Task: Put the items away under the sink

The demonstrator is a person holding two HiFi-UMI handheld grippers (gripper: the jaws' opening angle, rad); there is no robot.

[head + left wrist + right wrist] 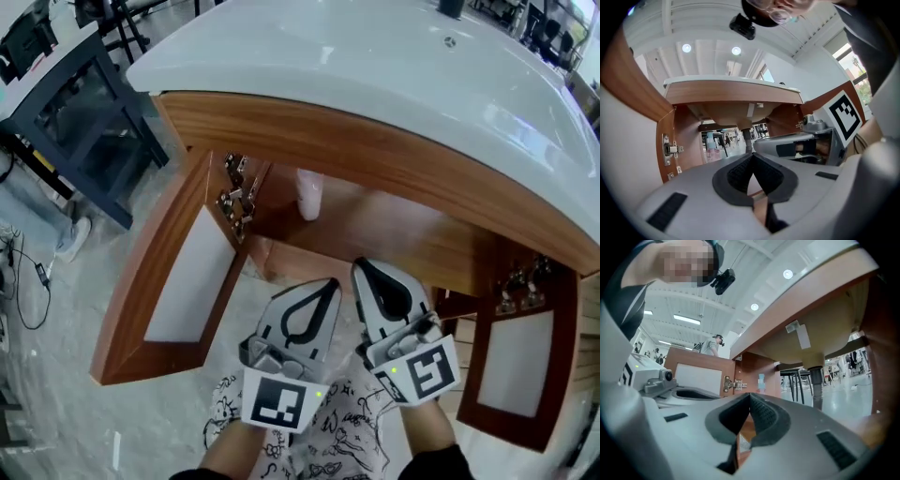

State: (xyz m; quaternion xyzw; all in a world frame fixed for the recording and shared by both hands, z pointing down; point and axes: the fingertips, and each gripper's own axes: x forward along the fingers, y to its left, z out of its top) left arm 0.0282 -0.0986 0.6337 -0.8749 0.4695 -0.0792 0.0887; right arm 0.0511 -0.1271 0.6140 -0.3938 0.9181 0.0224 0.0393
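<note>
Pale marbled floor (66,412), dark side table (94,112)

It looked like a big open test hall, not a home: a wooden sink cabinet (375,159) stood free on a pale floor (56,403) beside a dark desk (80,103) and loose cables (37,272), its back open onto tables (797,380), under a high white ceiling (708,56) with round lights (686,48).

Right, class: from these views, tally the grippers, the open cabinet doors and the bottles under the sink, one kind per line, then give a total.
Grippers: 2, the left gripper and the right gripper, both shut and empty
Open cabinet doors: 2, the left door and the right door
Bottles: 1, the white bottle
Total: 5
</note>
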